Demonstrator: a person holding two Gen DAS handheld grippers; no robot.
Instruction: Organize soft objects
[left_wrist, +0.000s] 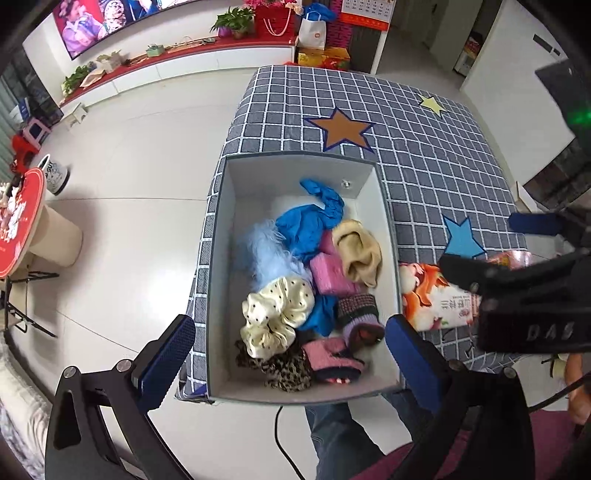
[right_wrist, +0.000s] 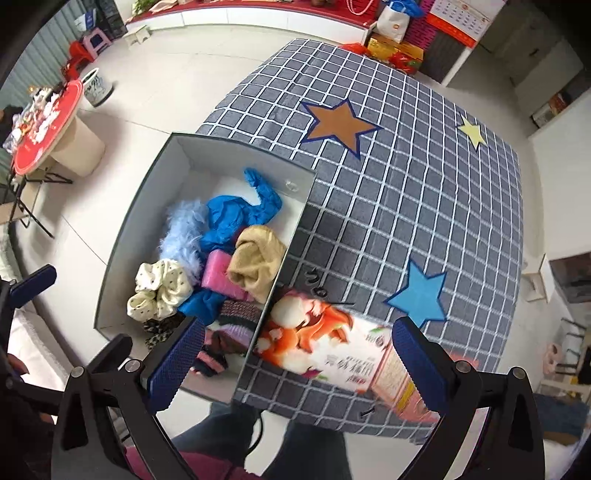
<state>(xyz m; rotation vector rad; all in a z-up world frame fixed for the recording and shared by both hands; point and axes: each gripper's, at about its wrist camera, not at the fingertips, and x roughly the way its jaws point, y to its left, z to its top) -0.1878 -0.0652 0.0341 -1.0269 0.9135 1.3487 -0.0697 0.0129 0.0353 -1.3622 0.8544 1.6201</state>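
A grey open box stands on the checked table's left edge. Inside lie a blue cloth, pale blue fluff, a tan knit, a pink sponge, a cream dotted scrunchie, a striped knit and a leopard scrunchie. My left gripper hangs open above the box's near end, holding nothing. My right gripper hovers open over a printed tissue pack lying beside the box, pads clear of it.
The grey checked tablecloth carries brown, yellow and blue star patches. White tiled floor lies left of the table. A round red-topped side table stands far left. The person's legs are below the table edge.
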